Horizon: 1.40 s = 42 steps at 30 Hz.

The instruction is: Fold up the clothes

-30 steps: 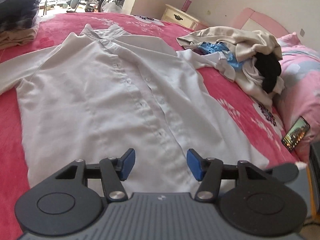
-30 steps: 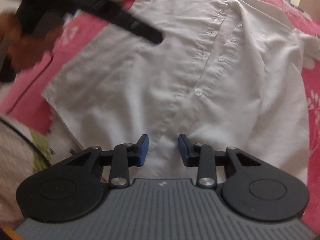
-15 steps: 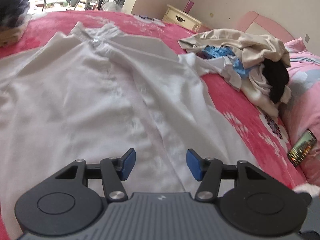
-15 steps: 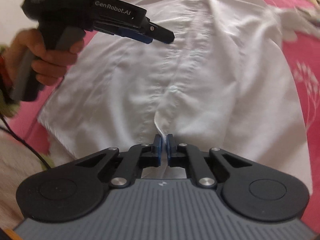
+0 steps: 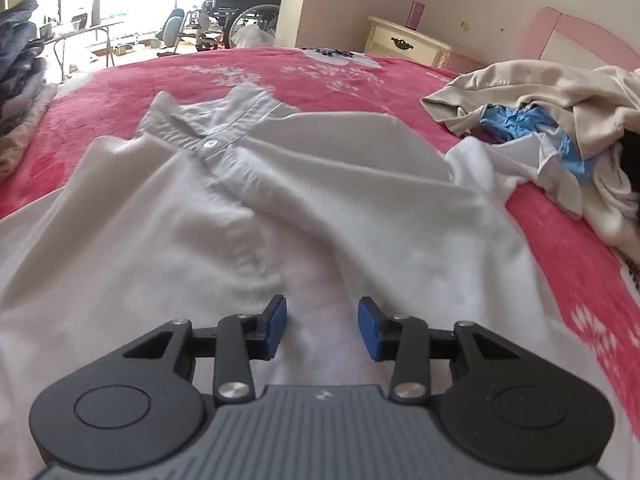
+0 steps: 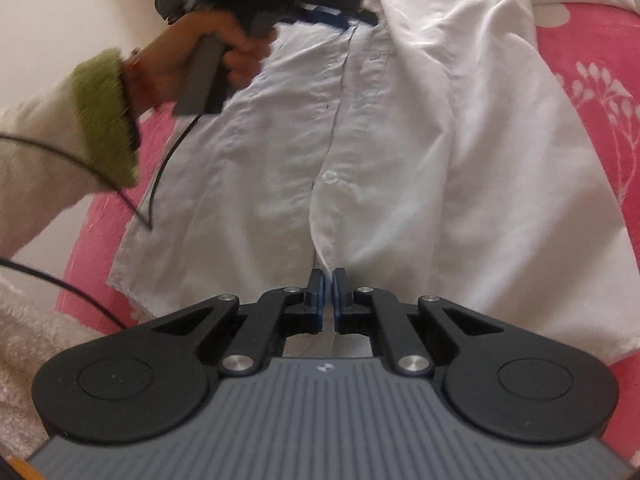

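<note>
A white button-up shirt [image 5: 360, 208] lies front-up on the red flowered blanket [image 5: 280, 76], with its collar [image 5: 208, 136] at the far end. My left gripper [image 5: 322, 322] is open low over the shirt's chest, one blue pad on each side of the button strip. In the right wrist view the shirt [image 6: 420, 152] stretches away from me. My right gripper [image 6: 327, 292] is shut on the button strip near the hem. A hand [image 6: 208, 52] holds the left gripper [image 6: 360, 18] further up the shirt.
A heap of beige, blue and black clothes [image 5: 540, 120] lies on the bed to the right of the shirt. Folded clothes [image 5: 20, 60] are stacked at the far left. A nightstand [image 5: 404, 40] and a wheelchair [image 5: 240, 4] stand beyond the bed. A black cable [image 6: 160, 168] hangs from the left gripper.
My right gripper went from open to shut on the shirt's button strip near the hem. My left gripper moved up the shirt toward the collar and stayed open.
</note>
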Each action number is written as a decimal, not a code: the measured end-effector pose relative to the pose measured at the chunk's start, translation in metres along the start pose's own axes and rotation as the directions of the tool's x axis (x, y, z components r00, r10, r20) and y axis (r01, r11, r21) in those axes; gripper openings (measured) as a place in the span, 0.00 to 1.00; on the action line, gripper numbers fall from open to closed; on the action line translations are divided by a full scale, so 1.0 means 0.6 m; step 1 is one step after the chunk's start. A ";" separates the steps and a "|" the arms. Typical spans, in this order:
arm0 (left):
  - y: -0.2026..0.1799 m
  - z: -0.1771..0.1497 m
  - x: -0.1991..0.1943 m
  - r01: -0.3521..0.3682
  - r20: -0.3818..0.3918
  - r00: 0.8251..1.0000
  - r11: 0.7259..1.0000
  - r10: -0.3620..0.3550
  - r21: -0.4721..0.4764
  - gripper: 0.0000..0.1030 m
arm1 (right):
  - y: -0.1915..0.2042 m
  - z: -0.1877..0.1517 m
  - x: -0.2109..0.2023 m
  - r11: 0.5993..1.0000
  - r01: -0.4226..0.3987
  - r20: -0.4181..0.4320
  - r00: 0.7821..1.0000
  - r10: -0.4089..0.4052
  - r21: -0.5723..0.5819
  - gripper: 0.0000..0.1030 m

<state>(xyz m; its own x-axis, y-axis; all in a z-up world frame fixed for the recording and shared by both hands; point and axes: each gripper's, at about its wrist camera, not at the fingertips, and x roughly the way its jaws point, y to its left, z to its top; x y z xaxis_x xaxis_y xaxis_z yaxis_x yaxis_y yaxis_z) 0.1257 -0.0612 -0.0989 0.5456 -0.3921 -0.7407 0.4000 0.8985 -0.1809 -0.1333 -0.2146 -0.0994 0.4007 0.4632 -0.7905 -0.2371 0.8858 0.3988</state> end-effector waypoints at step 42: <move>0.019 0.046 -0.024 -0.149 -0.078 0.985 0.984 0.157 0.093 0.05 | 0.027 -0.003 -0.029 0.988 -0.083 0.027 0.996 0.087 -0.128 0.03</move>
<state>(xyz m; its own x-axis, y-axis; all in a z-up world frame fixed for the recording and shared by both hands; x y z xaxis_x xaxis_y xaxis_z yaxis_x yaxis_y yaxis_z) 0.1425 -0.0510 -0.0723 0.5427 -0.2301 -0.8078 0.3812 0.9245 -0.0072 -0.1457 -0.2080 -0.0802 0.4021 0.5388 -0.7403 -0.3803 0.8338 0.4002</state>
